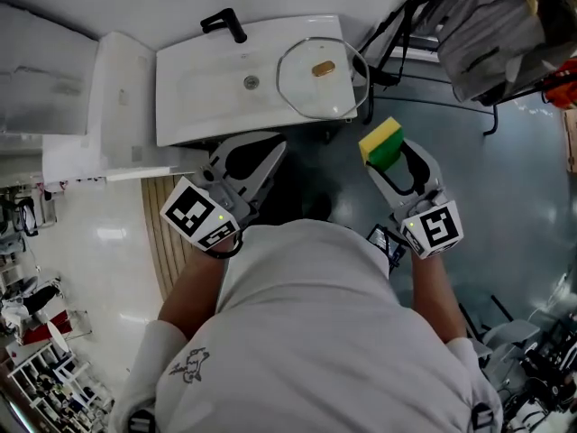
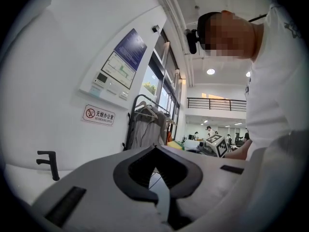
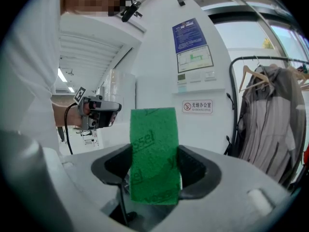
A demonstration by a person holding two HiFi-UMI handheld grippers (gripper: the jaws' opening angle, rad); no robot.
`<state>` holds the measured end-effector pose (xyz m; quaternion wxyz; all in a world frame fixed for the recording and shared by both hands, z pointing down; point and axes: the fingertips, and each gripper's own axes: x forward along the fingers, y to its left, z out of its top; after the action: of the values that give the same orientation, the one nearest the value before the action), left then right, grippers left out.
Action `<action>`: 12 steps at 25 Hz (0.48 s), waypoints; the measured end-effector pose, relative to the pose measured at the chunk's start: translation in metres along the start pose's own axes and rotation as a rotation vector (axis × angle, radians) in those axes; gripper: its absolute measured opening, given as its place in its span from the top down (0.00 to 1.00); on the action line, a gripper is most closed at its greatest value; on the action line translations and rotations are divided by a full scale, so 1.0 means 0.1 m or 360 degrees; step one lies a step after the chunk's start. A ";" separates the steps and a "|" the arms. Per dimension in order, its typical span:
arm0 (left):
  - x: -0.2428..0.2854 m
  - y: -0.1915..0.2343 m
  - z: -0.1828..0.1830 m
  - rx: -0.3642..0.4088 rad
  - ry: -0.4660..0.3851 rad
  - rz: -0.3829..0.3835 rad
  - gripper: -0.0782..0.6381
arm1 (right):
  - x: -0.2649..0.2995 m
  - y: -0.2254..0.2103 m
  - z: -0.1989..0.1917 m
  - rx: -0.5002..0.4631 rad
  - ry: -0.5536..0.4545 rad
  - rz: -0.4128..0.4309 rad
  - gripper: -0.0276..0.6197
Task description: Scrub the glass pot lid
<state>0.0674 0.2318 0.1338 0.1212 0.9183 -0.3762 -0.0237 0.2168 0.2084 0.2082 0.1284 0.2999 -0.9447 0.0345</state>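
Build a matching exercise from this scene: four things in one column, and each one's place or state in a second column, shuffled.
Column one
1. glass pot lid
2. sponge
3. faucet
4. left hand-held gripper

Column two
A. shut, with nothing between its jaws
B. lies at the right end of the white sink, as the head view shows it
C. clamped in the right hand-held gripper
D. black, stands at the sink's far edge

Pairs: 1-B, 2-C, 3-D, 4-A
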 end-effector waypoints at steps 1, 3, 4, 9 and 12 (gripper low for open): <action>-0.03 -0.05 0.02 0.0010 0.0000 -0.0003 0.89 | -0.04 0.05 0.01 -0.0001 -0.0006 0.0002 0.51; -0.08 -0.14 0.07 0.0023 -0.0006 -0.0014 0.89 | -0.11 0.14 0.03 -0.0005 -0.0011 0.0002 0.51; -0.11 -0.18 0.09 0.0027 -0.0008 -0.0024 0.89 | -0.13 0.19 0.04 -0.0005 -0.0014 -0.0002 0.51; -0.34 -0.36 0.11 0.0070 -0.0007 -0.0072 0.89 | -0.24 0.47 0.11 -0.0031 -0.0025 -0.0029 0.51; -0.58 -0.44 0.06 0.0101 0.0006 -0.0098 0.89 | -0.25 0.70 0.13 -0.0069 -0.0002 -0.0037 0.51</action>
<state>0.0554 0.3016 0.1142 0.0919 0.9329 -0.3480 -0.0137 0.1931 0.2775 0.1900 0.1347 0.3081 -0.9417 0.0123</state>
